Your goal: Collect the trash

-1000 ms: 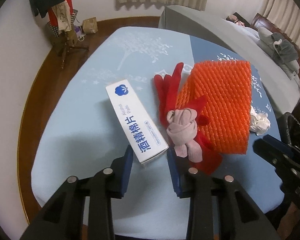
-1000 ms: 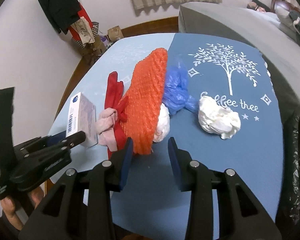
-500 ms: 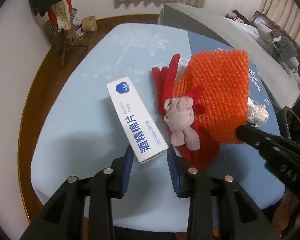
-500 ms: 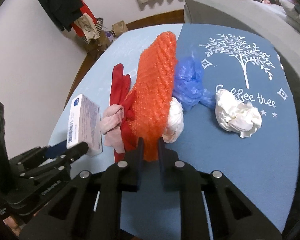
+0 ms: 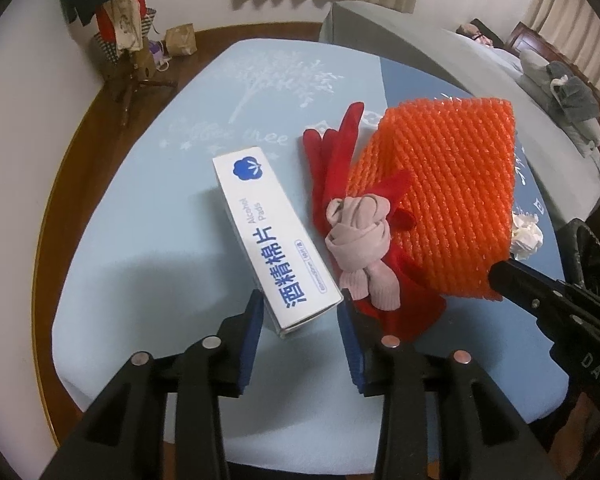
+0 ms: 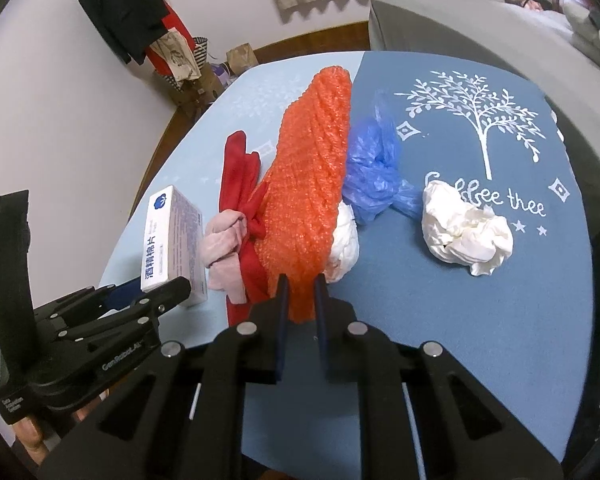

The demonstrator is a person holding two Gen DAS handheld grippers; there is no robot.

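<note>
Blue cloth-covered table [image 6: 480, 320], bedroom behind: right gripper [image 6: 300, 280] clamps the near corner of the orange foam-net sleeve [image 6: 312, 184] (light, squashy; edge grip suits); left gripper [image 5: 300, 312] open astride the white alcohol-pad box [image 5: 272, 240]

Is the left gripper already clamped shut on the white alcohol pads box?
No, the left gripper is open, its jaws either side of the box.

Both wrist cameras look forward and down along their jaws, close to the surface [image 5: 140, 240]. Both views share the orange foam net [image 5: 440, 200] [image 6: 312, 184], at 1 o'clock in the left view and 12 o'clock in the right.
</note>
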